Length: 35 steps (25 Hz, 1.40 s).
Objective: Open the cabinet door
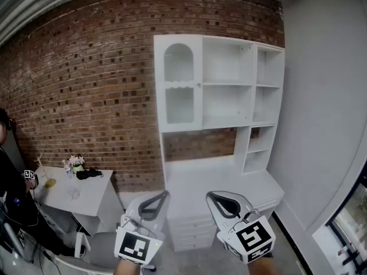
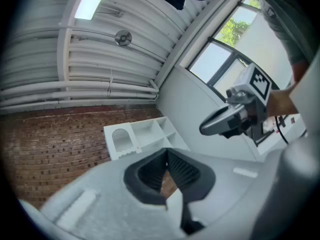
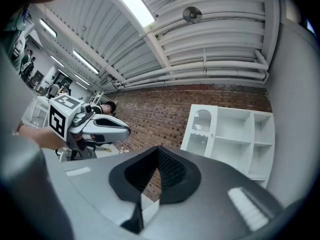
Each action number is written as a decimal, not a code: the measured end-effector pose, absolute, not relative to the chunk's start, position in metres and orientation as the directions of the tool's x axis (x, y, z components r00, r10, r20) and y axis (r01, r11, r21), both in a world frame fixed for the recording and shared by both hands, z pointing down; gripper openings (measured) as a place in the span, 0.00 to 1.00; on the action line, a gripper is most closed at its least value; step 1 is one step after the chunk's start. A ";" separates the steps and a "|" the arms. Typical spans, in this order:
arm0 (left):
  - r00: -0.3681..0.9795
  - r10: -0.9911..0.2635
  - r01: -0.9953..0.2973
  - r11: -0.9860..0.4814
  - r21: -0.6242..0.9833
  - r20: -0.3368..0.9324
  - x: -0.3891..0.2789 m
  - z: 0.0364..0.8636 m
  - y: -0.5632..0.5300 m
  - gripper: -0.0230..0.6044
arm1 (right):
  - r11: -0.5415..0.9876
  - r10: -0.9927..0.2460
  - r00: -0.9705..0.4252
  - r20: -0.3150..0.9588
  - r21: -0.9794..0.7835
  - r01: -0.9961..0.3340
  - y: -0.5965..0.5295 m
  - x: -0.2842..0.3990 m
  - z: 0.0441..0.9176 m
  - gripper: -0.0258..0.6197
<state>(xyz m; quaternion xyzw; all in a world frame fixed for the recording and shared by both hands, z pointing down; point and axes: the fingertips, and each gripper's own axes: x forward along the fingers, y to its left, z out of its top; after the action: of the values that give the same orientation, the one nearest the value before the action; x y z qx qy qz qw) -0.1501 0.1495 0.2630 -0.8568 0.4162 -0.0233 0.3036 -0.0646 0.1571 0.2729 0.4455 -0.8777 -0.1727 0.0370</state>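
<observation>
Cabinet door (image 1: 179, 85) looks shut, upper left of the white shelf unit (image 1: 229, 102), centre of the head view: flat painted panel, arched cut-out above a scalloped window, and what looks like a tiny knob (image 1: 199, 85) on its right edge. My read is approach phase, nothing touched yet. Left gripper (image 1: 163, 196) and right gripper (image 1: 212, 197) sit low in frame, well apart from the door, both with ribbed black pads pressed together and nothing between them. Next move probably needs a reach up, jaws spread, a pinch on that knob, then an outward swing. Rough red brick wall (image 1: 86, 96) behind; small white table (image 1: 92, 196) lower left.
</observation>
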 end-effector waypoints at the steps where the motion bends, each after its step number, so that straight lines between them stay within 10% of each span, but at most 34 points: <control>1: 0.654 -0.726 -0.697 -0.469 -0.542 -0.212 -0.152 0.263 0.150 0.04 | 0.542 -0.796 -0.599 -0.089 0.337 -0.770 0.157 -0.067 0.272 0.05; 35: 0.667 -0.719 -0.690 -0.497 -0.526 -0.196 -0.143 0.276 0.120 0.04 | 0.531 -0.802 -0.585 -0.120 0.303 -0.791 0.126 -0.057 0.269 0.05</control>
<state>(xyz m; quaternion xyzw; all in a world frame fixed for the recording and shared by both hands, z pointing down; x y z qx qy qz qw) -0.1434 0.1196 0.2758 -0.8649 0.4072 -0.0243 0.2926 -0.0571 0.1257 0.2690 0.4553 -0.8748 -0.1644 0.0170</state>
